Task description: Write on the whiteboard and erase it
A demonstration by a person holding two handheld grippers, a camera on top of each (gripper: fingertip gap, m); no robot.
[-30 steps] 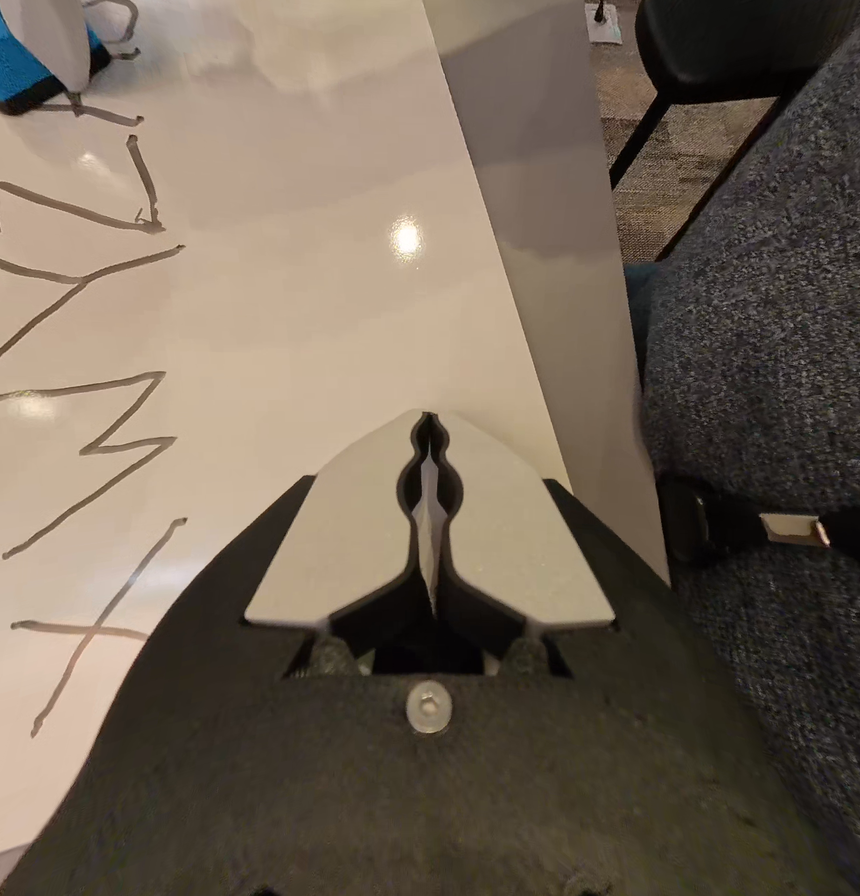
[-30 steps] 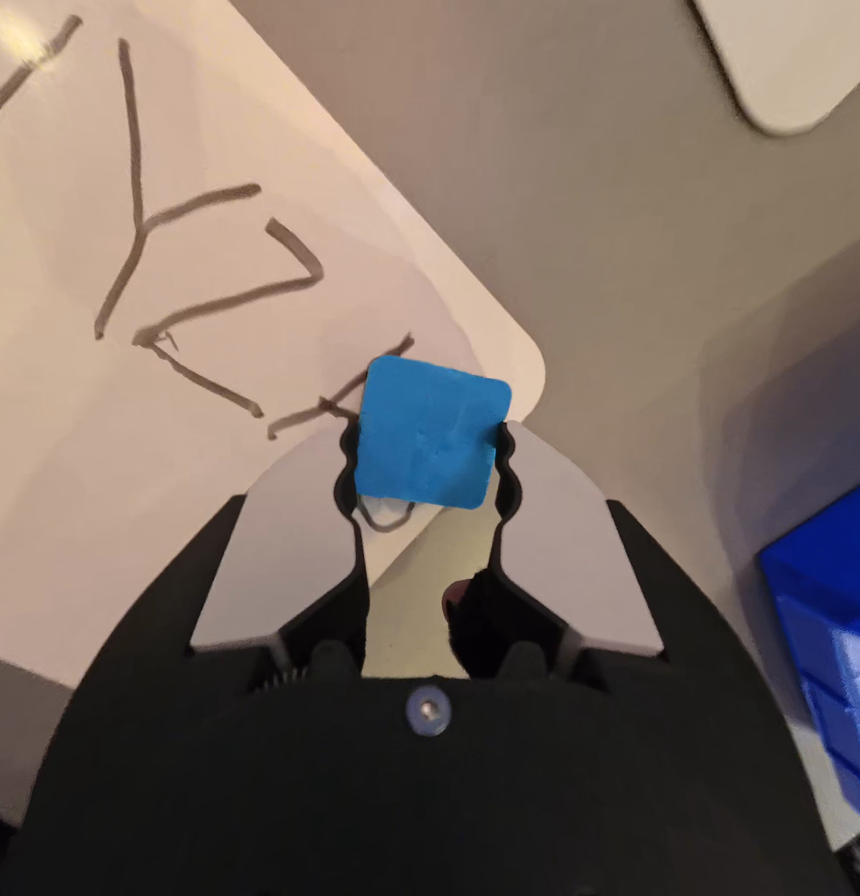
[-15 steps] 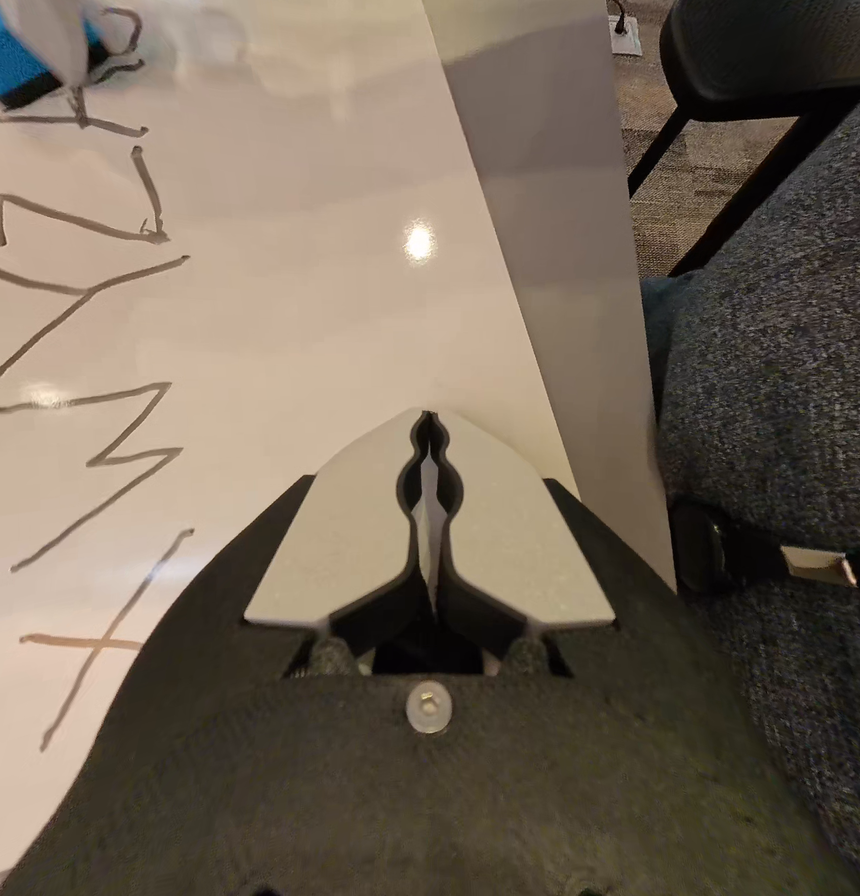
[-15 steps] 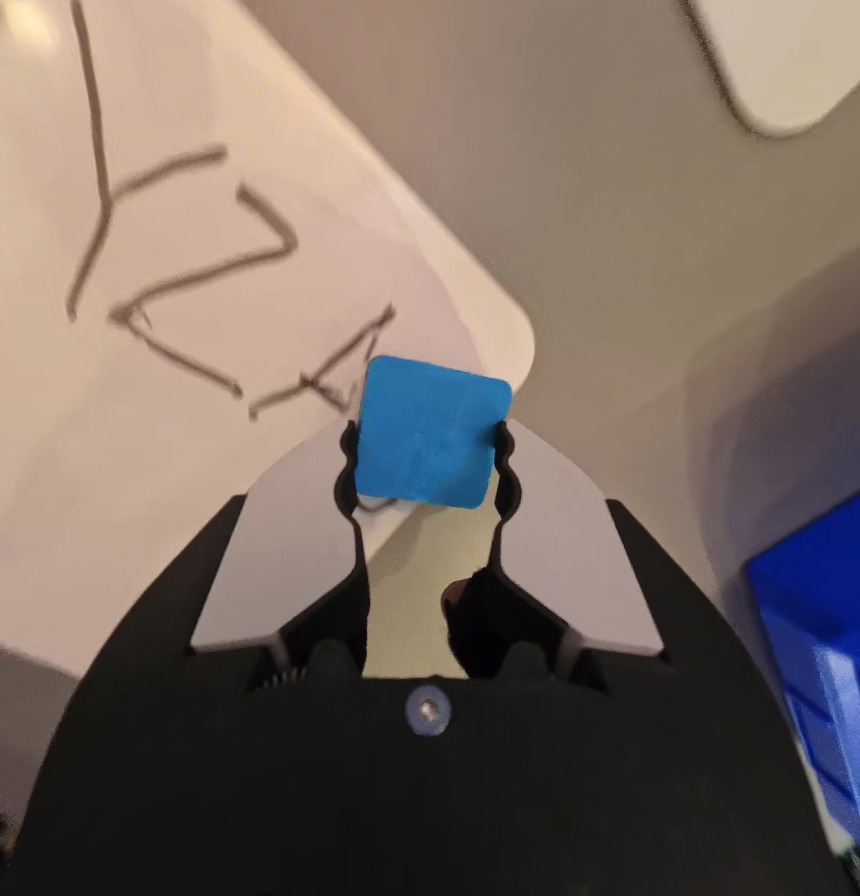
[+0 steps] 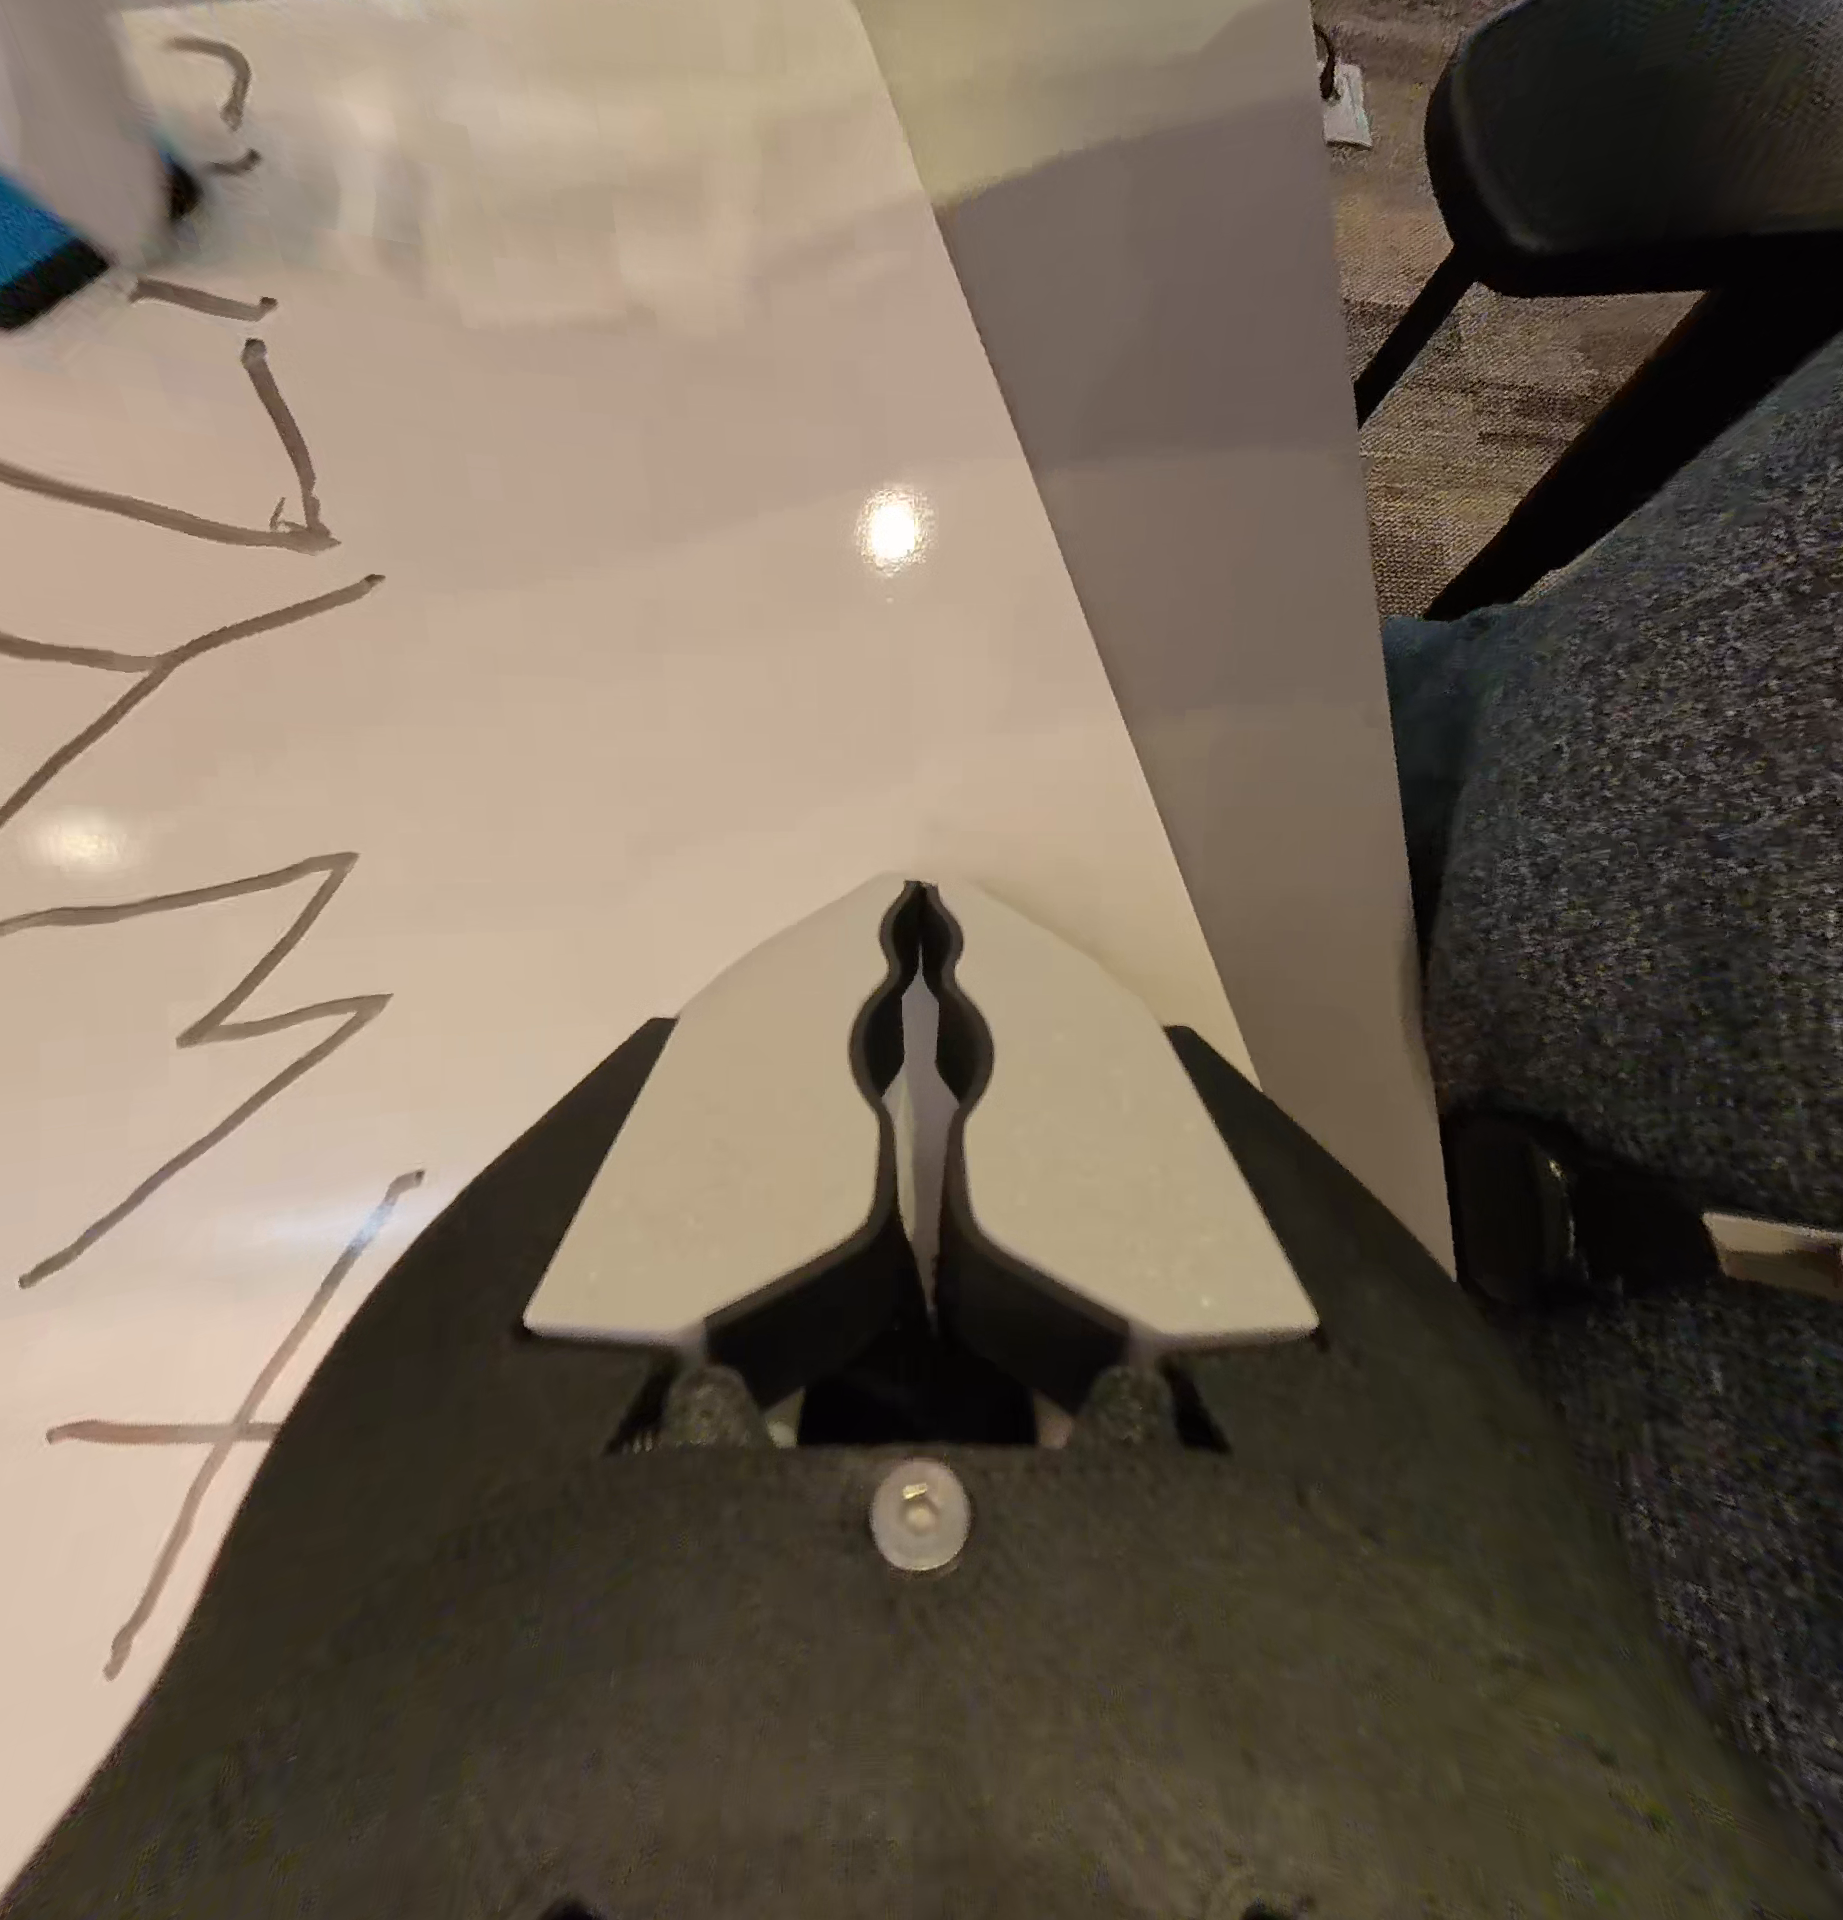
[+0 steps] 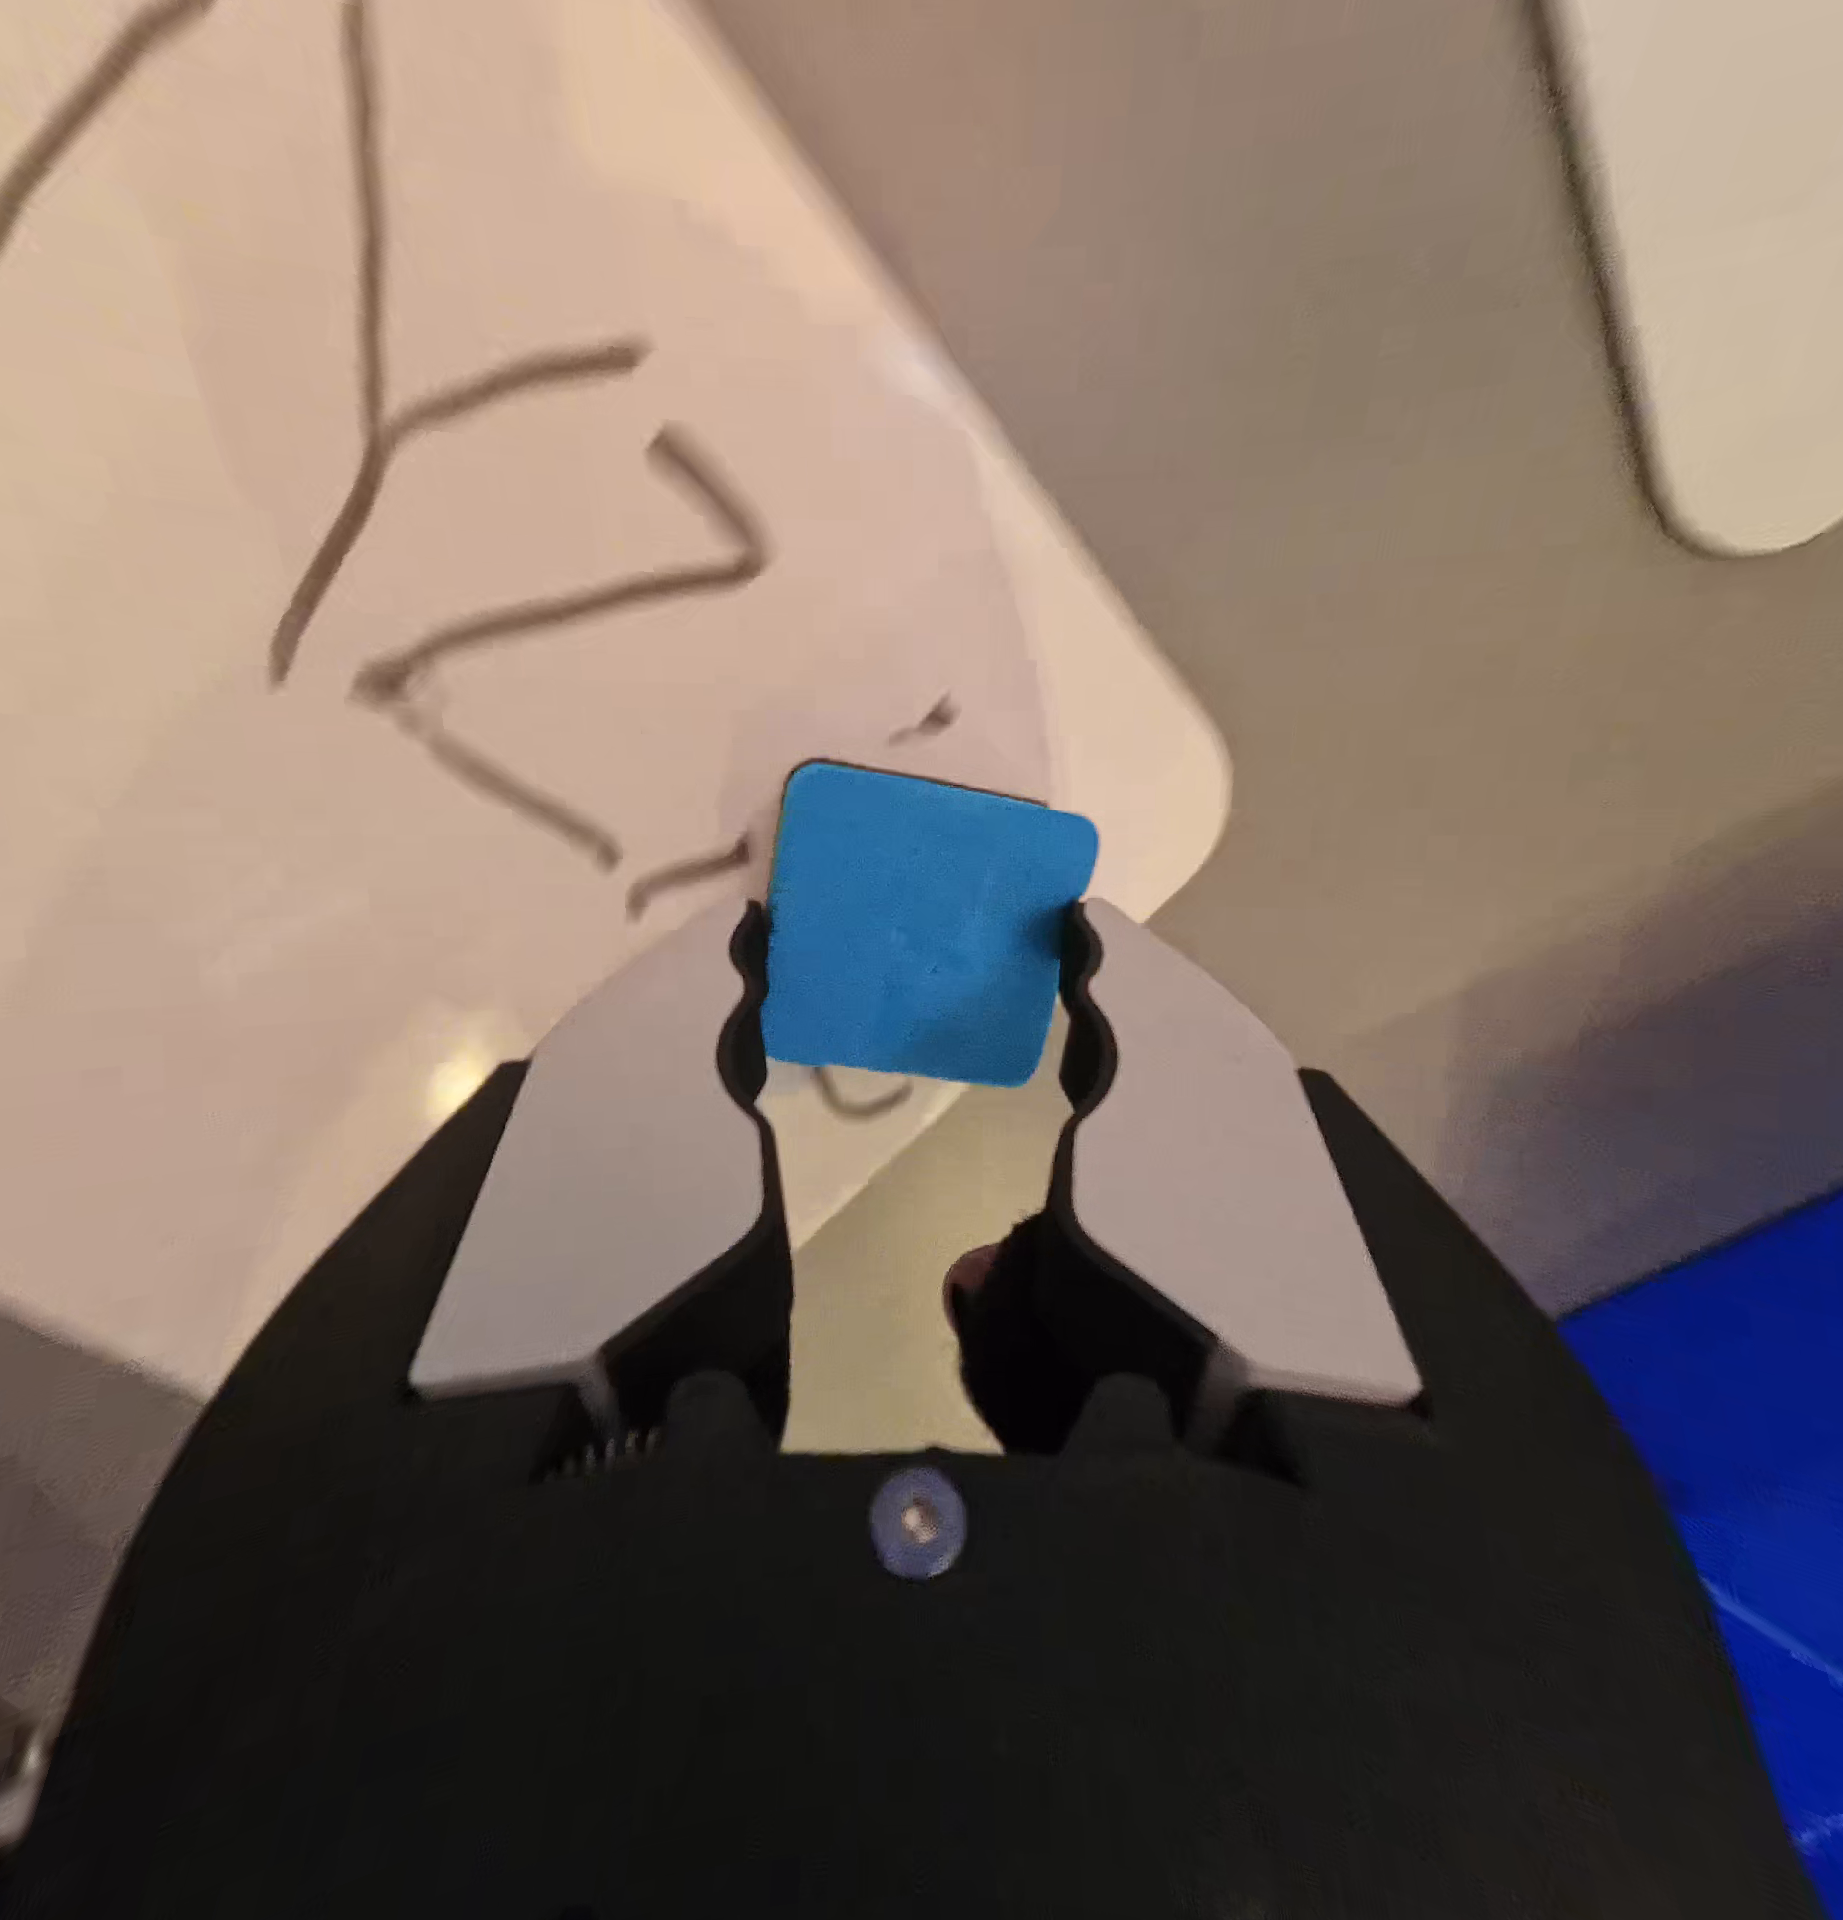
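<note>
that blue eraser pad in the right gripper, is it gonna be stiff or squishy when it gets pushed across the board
Probably soft: the blue eraser has a matte, foam-like face with rounded corners, and the right gripper clamps it at both sides. It likely weighs little, as a pinch near one end keeps it level. Its dark underside should glide easily on the glossy whiteboard.

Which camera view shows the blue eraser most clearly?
The right wrist view: the blue eraser sits in the middle of the picture, sharp, with the right gripper shut on its two sides above the whiteboard. The left wrist view shows only a blurred part of it at the upper left edge.
</note>
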